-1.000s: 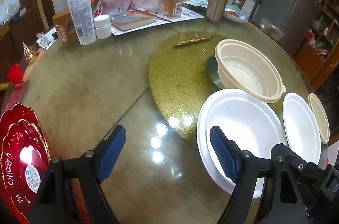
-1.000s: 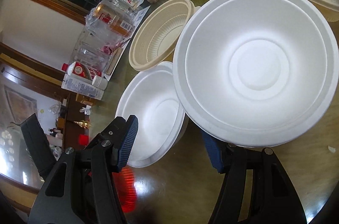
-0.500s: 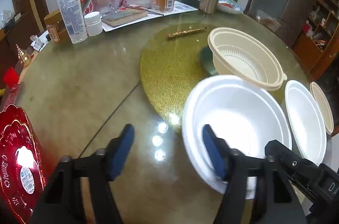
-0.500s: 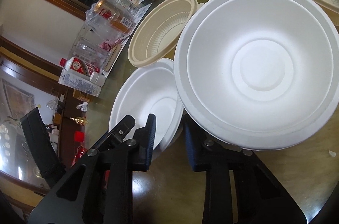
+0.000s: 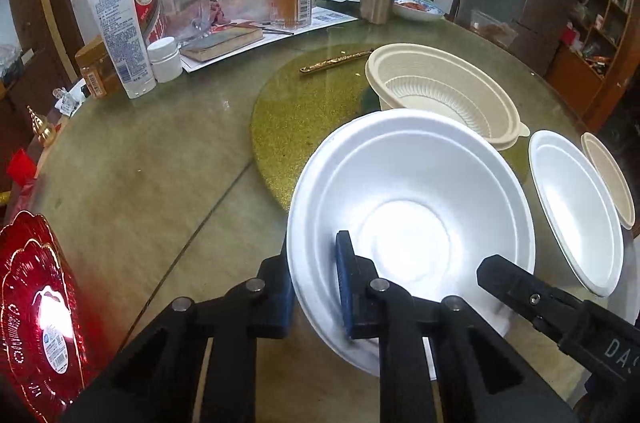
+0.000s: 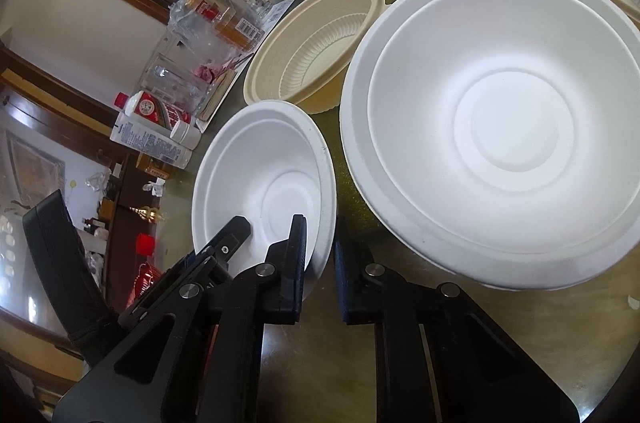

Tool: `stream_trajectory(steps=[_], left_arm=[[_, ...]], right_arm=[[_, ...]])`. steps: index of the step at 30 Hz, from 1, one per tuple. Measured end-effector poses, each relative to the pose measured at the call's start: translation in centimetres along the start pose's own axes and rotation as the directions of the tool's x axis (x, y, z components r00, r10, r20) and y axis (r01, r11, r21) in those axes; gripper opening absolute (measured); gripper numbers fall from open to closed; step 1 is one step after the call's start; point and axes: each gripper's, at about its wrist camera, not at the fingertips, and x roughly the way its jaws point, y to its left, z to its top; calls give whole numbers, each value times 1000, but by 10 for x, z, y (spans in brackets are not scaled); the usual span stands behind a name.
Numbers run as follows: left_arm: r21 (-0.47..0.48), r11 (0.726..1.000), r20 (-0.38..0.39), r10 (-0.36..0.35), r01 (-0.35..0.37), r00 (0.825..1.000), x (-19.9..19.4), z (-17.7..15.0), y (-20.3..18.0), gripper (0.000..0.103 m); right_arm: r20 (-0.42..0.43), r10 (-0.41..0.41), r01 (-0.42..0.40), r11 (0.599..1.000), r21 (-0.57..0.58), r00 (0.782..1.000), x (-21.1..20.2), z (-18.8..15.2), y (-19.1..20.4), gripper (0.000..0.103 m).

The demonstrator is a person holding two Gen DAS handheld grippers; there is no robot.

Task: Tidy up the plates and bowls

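1. in the left wrist view, the left gripper [image 5: 316, 287] is being shown at the lower centre of the frame, its jaws clamped on the near rim of a white foam bowl [image 5: 412, 219]; one blue pad is lying outside the wall and the other inside.
2. this white foam bowl is being seen in the lower right of the frame, over the edge of the gold glitter disc [image 5: 312, 115] on the glass desk [image 5: 160, 175].
3. a beige ribbed bowl [image 5: 444, 95] is being seen just behind it, toward the upper right; a second white bowl [image 5: 576, 211] and a beige bowl [image 5: 610, 179] are sitting at the right edge.
4. a red dish [image 5: 36, 307] is being shown at the lower left.
5. in the right wrist view, the right gripper [image 6: 320, 263] is being shown at the lower centre, its jaws nearly together around the near rim of the small-looking white bowl [image 6: 264, 187].
6. whether that rim is being squeezed or only straddled cannot be told.
7. a large white bowl [image 6: 504, 127] is filling the right of that frame.
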Motion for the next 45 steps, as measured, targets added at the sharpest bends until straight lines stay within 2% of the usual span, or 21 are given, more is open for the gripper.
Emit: stream_trajectory(steps=[45], left_arm=[[8,999,93,47,-48,995,-16,-4,0,15]], right_arm=[[10,10,-10,999,-46,1000,-1,-2,9,12]])
